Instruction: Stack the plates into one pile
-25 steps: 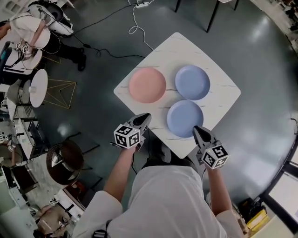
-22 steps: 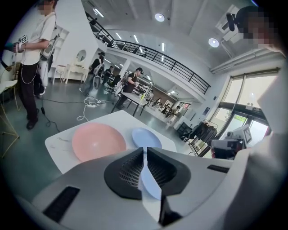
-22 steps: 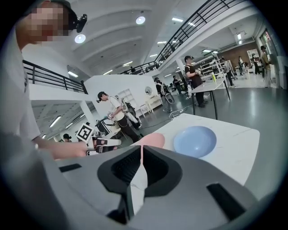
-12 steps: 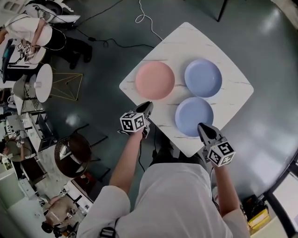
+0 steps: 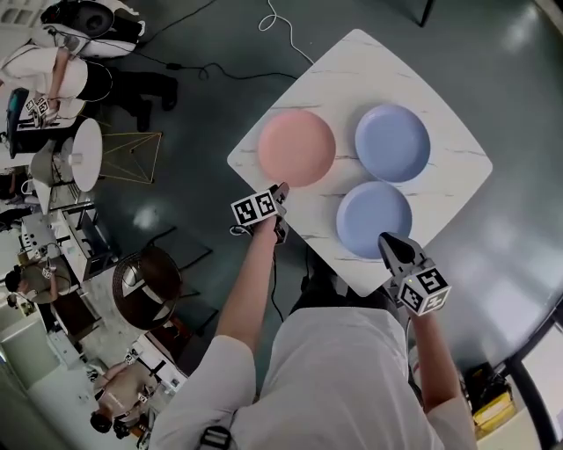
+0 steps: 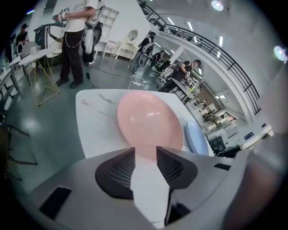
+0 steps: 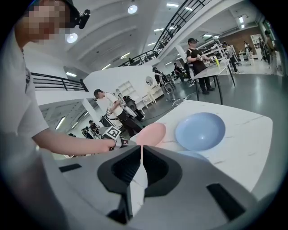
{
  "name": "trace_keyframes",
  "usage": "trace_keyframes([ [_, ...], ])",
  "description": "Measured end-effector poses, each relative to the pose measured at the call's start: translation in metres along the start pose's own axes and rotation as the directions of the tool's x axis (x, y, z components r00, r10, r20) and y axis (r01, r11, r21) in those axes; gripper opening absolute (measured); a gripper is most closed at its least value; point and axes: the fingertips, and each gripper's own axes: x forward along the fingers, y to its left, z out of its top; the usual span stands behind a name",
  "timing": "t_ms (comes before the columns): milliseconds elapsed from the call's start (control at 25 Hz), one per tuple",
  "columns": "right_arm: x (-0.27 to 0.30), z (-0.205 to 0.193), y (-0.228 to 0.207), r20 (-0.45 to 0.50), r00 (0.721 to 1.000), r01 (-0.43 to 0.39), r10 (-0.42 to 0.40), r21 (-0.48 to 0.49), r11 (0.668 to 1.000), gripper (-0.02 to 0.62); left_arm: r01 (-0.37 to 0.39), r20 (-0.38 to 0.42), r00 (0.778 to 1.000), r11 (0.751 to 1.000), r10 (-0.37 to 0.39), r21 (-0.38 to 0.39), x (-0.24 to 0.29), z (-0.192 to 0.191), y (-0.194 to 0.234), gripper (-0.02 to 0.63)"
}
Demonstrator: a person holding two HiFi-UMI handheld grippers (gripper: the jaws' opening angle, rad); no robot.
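Note:
Three plates lie apart on the white marble table (image 5: 457, 180): a pink plate (image 5: 296, 147) at the left, a blue plate (image 5: 392, 142) at the far right, and a second blue plate (image 5: 374, 219) nearest me. My left gripper (image 5: 281, 191) sits at the table's left edge, just short of the pink plate (image 6: 150, 121); its jaws are opening, with only the plate's near rim showing beyond them and nothing gripped. My right gripper (image 5: 387, 242) hovers by the near blue plate's front edge, jaws shut and empty. In the right gripper view the pink plate (image 7: 150, 133) and the far blue plate (image 7: 200, 130) lie ahead.
The table stands corner-on on a dark glossy floor (image 5: 202, 132). A white cable (image 5: 283, 26) trails off beyond its far corner. Workbenches, a round stool (image 5: 148, 283) and other people crowd the left side. A dark railing (image 5: 537, 343) runs at the lower right.
My left gripper has come down and forward to the table's left edge near the pink plate, and its jaws have parted. The right gripper has sunk slightly toward the near blue plate.

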Motion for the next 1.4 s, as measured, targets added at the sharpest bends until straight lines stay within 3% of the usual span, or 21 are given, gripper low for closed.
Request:
trace_keyframes([
  [280,0.004,-0.001,-0.012,-0.016,1.0,-0.001,0.001,0.012,1.0,0.031,-0.061,-0.067,0.996,0.995,0.055,-0.077,0.024,-0.002,0.018,0.171],
  [680,0.006,-0.005,-0.024,-0.029,1.0,-0.001,0.002,0.027,1.0,0.031,-0.039,-0.084,0.996,0.961,0.016,-0.274,0.046,0.002,0.023,0.172],
  [800,0.005,-0.009,-0.026,-0.032,0.999,0.002,-0.001,0.03,1.0,0.031,-0.06,-0.09,0.995,0.947,0.033,-0.315,0.047,0.002,0.032,0.094],
  [880,0.004,-0.012,-0.029,-0.035,0.999,0.004,-0.003,0.033,0.999,0.031,-0.042,-0.08,0.997,0.928,0.013,-0.369,0.048,0.001,0.034,0.077],
  [1080,0.003,-0.015,-0.032,-0.038,0.999,0.011,-0.01,0.027,1.0,0.031,0.022,-0.009,0.999,0.853,-0.032,-0.522,0.05,0.0,0.047,0.028],
  [1240,0.0,-0.009,-0.033,-0.025,1.0,0.017,-0.017,0.019,1.0,0.031,0.044,-0.01,0.998,0.865,-0.056,-0.5,0.045,-0.001,0.039,0.026],
  [1400,-0.001,-0.006,-0.028,-0.012,1.0,0.022,-0.022,0.013,1.0,0.031,0.055,-0.002,0.998,0.855,-0.065,-0.515,0.037,-0.007,0.036,0.026],
])
